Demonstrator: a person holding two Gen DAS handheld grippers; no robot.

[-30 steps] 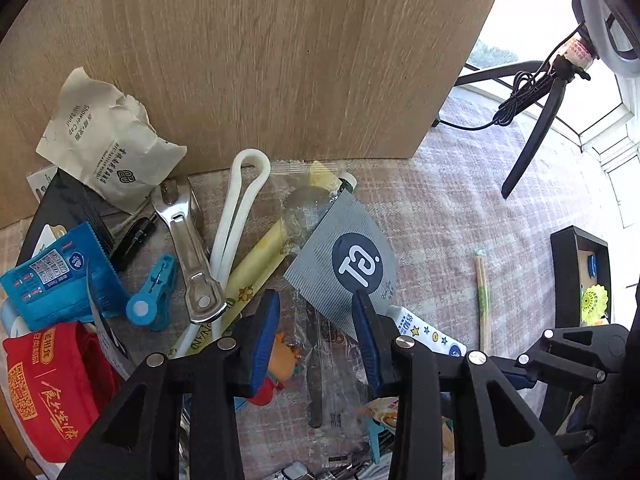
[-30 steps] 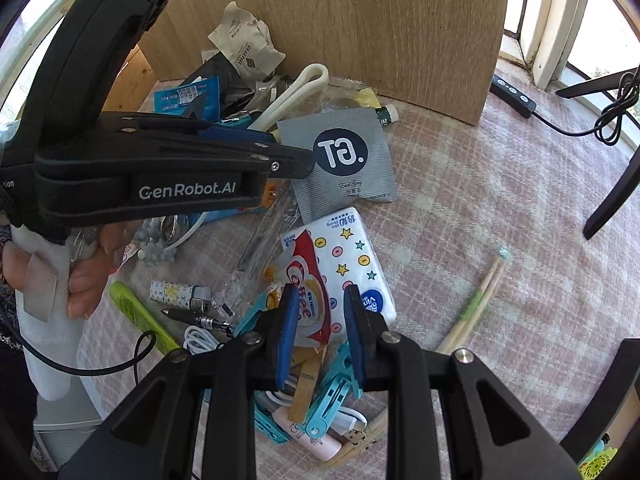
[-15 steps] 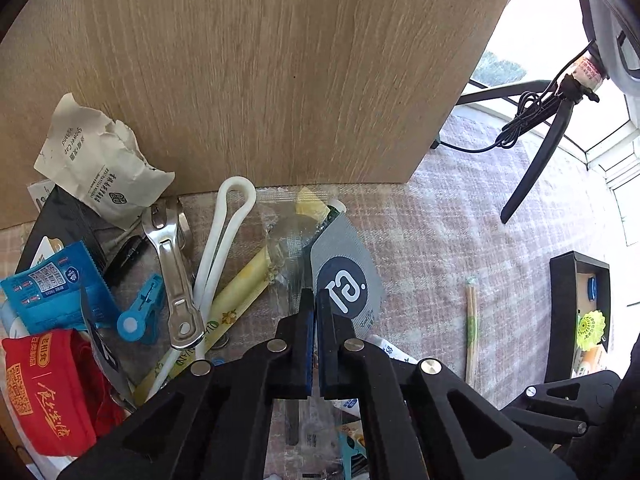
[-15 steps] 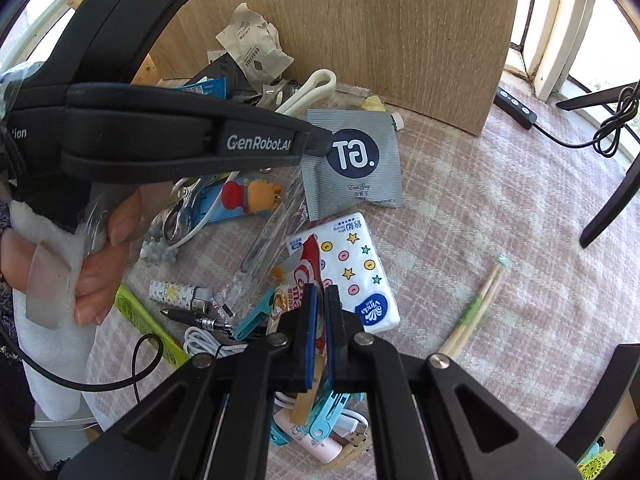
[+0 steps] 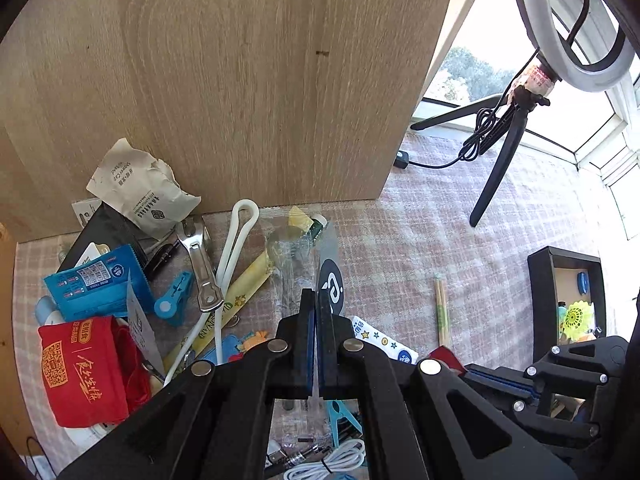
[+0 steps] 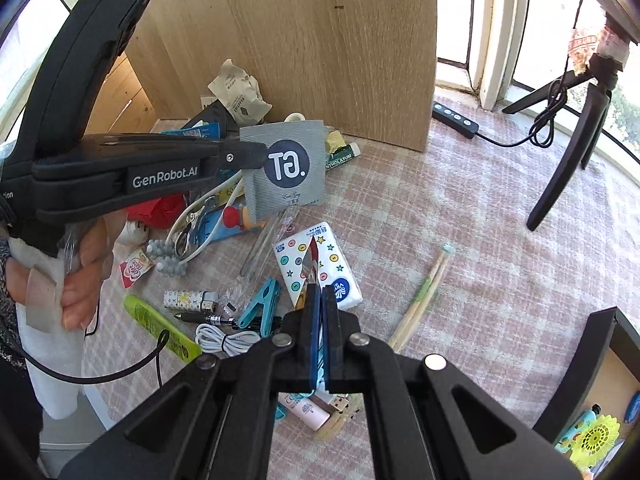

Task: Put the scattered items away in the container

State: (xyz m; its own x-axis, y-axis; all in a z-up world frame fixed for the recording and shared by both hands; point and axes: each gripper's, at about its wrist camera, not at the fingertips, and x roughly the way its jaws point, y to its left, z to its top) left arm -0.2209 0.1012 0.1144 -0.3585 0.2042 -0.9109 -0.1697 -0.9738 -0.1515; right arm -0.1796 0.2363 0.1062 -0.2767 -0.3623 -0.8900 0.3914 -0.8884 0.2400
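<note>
Both pairs of jaws are fully closed, each on a flat packet. Left gripper pinches the grey sachet by its edge; in the right wrist view the sachet hangs clear above the pile, its round logo facing the camera, and in the left wrist view it shows edge-on as a thin sliver rising from between the pads. Right gripper is clamped on a thin red-and-white wrapper, which stands up out of the pads in front of the tissue pack; I cannot tell whether the wrapper has fully left the cloth.

Progress looks early. The container is the black box at the far right of the pile, well apart from it, and it already holds a few things, among them a yellow toy. Most of the clutter is still out: taking the tissue pack as the landmark, 2 chopsticks lie just to its right, a teal clip and a white cable to its lower left, a lighter and a green tube further left, and a wrench, blue packet and red pouch beyond it toward the wooden board.

Judging by this, 2 packets are ready to carry to the box, and well over 10 items remain.
</note>
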